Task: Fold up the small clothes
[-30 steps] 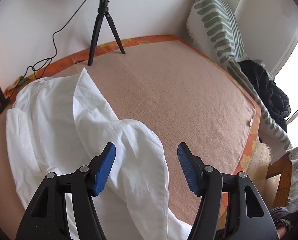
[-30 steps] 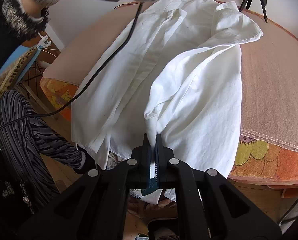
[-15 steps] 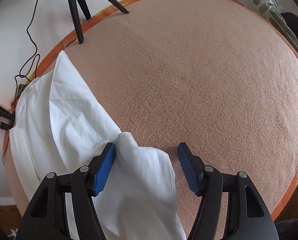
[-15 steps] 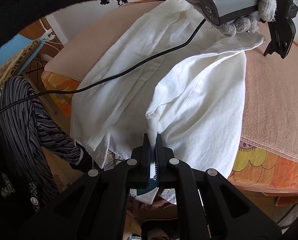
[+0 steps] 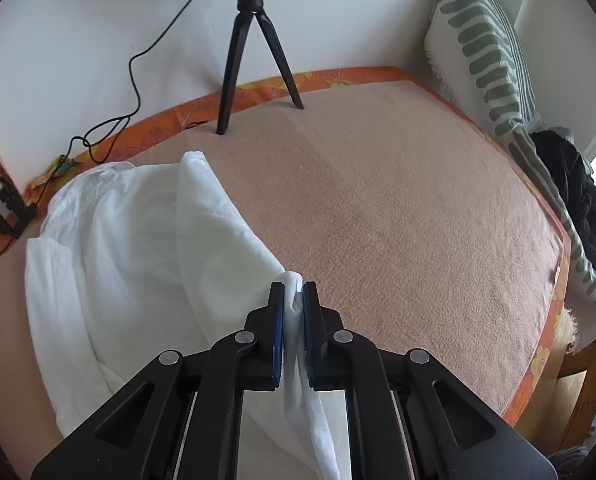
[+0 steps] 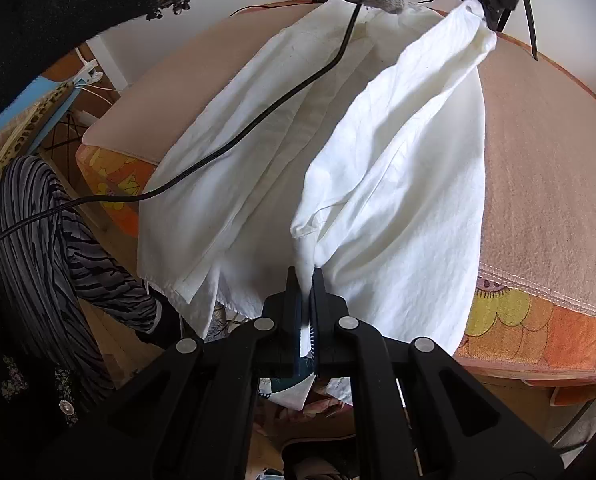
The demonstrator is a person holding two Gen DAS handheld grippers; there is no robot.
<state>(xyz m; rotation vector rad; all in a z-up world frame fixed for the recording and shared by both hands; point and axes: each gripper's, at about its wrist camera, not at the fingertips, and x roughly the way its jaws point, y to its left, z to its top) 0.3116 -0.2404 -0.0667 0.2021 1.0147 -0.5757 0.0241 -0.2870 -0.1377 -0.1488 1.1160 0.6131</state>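
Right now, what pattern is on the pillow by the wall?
The pillow is cream with grey-green leafy stripes, best seen in the left wrist view.

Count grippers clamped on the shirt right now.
2. The left gripper pinches the white shirt at its far end; the right gripper pinches its near edge, off the table edge.

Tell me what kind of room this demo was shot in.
Probably a home bedroom or living room, not a lab: the white shirt lies on a blanket-covered bed, a leaf-print cushion leans on the wall, and dark clothing is heaped by the window.
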